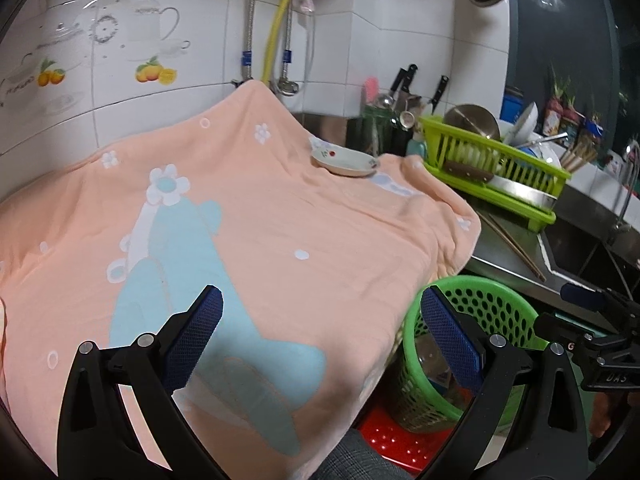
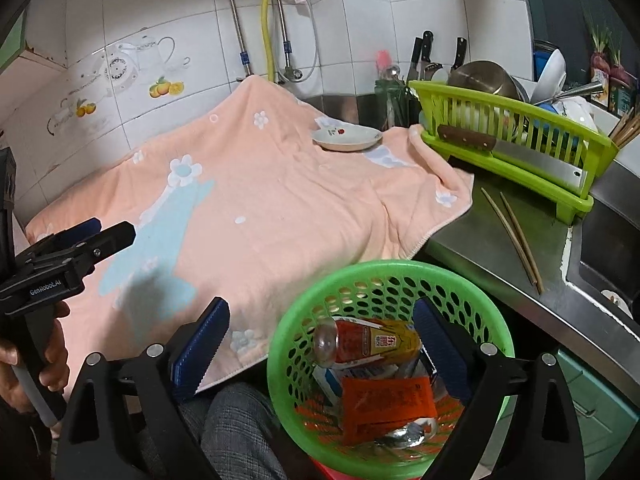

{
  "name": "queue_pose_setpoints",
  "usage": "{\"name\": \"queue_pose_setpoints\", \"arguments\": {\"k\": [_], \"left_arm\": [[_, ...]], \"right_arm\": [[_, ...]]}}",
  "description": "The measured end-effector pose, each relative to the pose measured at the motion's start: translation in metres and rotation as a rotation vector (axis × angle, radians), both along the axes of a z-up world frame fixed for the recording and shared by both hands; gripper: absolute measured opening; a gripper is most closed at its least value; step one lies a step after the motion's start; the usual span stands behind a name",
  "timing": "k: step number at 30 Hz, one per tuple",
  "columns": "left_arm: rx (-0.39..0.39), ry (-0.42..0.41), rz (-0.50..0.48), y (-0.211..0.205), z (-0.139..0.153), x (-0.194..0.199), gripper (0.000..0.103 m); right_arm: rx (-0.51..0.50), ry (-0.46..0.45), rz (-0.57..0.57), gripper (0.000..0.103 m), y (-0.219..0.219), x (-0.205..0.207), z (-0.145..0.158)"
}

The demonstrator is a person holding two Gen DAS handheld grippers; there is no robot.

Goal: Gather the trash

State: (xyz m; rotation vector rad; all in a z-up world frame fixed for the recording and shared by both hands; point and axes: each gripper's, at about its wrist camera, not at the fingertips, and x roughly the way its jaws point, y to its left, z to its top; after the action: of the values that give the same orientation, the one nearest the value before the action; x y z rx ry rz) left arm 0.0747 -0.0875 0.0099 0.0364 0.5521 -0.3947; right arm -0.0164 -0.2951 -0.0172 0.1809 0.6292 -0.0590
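While both grippers are hanging open and empty, the trash is sitting in the green basket (image 2: 390,280).

Right gripper (image 2: 320,344) is hovering over the bottle (image 2: 368,344); left gripper (image 1: 320,336) is waiting above the towel's (image 1: 280,208) front edge, probably looking for more trash.

counter (image 2: 500,264) | towel (image 2: 280,216) (peach), chopsticks (image 2: 516,236), dish rack (image 2: 516,152)

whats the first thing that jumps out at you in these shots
A big peach towel with pale blue and white flowers covers the counter, a small white dish near its far edge. Below its front edge stands a green perforated plastic basket holding a plastic bottle and orange packet.
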Motion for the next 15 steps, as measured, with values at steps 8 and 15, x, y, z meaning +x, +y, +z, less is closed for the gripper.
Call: {"name": "queue_pose_setpoints", "arguments": {"k": [8, 15], "left_arm": [[0.006, -0.027, 0.017, 0.007, 0.005, -0.008, 0.098], [0.020, -0.036, 0.021, 0.008, 0.005, -0.013, 0.098]], "right_arm": [[-0.027, -0.025, -0.011, 0.091, 0.008, -0.001, 0.009], [-0.052, -0.041, -0.013, 0.092, 0.014, -0.004, 0.013]]}}
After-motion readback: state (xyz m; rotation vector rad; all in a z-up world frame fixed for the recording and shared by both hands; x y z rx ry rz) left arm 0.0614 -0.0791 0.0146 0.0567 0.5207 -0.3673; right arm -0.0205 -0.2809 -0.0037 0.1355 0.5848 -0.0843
